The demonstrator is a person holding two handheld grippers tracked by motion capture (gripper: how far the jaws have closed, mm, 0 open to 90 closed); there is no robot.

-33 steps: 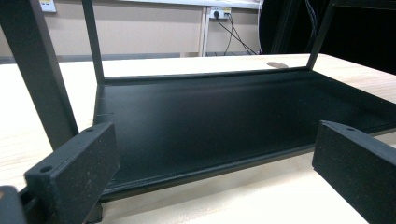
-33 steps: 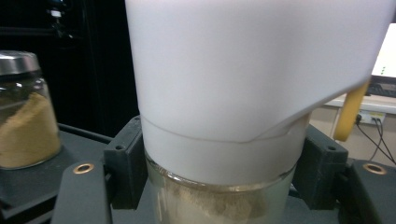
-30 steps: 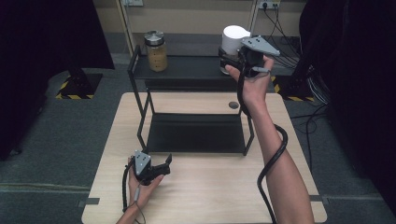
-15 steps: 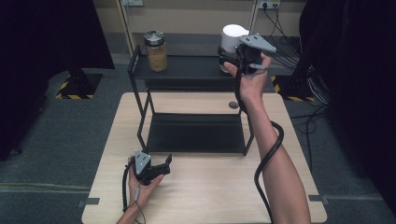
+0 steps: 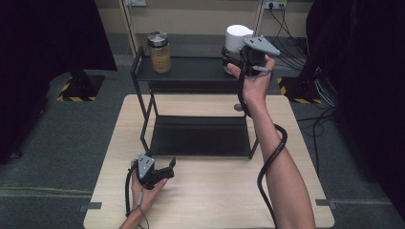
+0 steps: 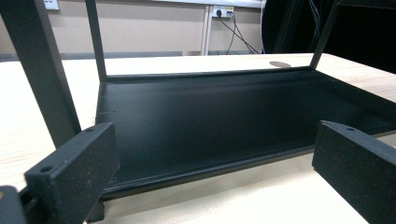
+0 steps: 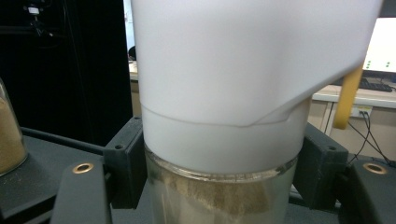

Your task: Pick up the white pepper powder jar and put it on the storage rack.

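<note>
Pale wood tabletop (image 5: 210, 200) carrying a black metal two-tier rack (image 5: 143, 102) toward its far edge. A person works with a two-jaw tool in each hand.

On the rack's top shelf, near its right end, stands a glass jar (image 7: 219, 198) of tan powder with a tall white lid (image 7: 243, 70). The right tool (image 5: 237, 58) is raised to it, with one jaw on either side of the jar just below the lid. The jaws look closed onto the glass or very nearly so; actual contact cannot be confirmed.

A second jar (image 5: 160, 52) with a metal lid and similar tan contents stands near the shelf's left end, well apart from the first.

The left tool (image 5: 165, 169) rests low near the tabletop's near edge, just in front of the rack's empty bottom shelf (image 6: 224, 116). Its jaws are wide apart and hold nothing.

The white-lidded jar will probably feel rigid, smooth and fairly heavy for its size. Glass is slippery and breakable, so the narrow band under the lid seems the safest hold, as the lid's overhang could stop it sliding down.

The jar's base is cut off in the right gripper view, and the hand and tool hide much of it from above. How full it is cannot be made out
</note>
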